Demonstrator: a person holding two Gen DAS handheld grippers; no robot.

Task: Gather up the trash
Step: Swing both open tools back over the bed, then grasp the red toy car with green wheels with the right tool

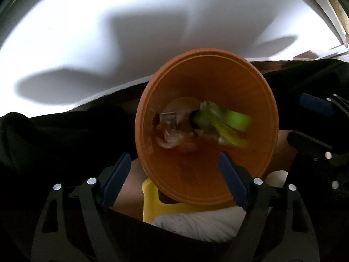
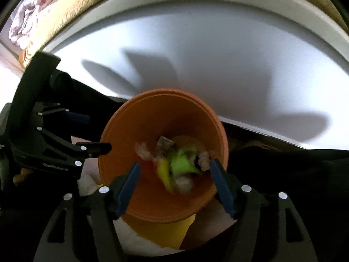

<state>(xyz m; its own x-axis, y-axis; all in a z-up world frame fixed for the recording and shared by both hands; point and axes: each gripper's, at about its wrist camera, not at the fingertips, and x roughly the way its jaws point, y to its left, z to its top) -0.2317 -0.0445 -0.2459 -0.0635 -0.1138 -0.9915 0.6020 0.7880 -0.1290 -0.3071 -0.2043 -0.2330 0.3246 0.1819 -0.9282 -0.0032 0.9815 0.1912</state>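
An orange bin stands below both grippers, its mouth facing the cameras. Inside lie a blurred green and yellow wrapper and crumpled pale wrappers. My left gripper hangs over the bin's near rim, open, with nothing between its blue pads. In the right wrist view the same bin holds the green and yellow wrapper. My right gripper is open above it, pads apart and bare. Each gripper shows in the other's view: the right gripper at the right edge, the left gripper at the left.
A white tabletop with a raised rim fills the background. A yellow object sits under the bin, beside white padding. Dark fabric lies on both sides of the bin. Floral cloth shows at the top left.
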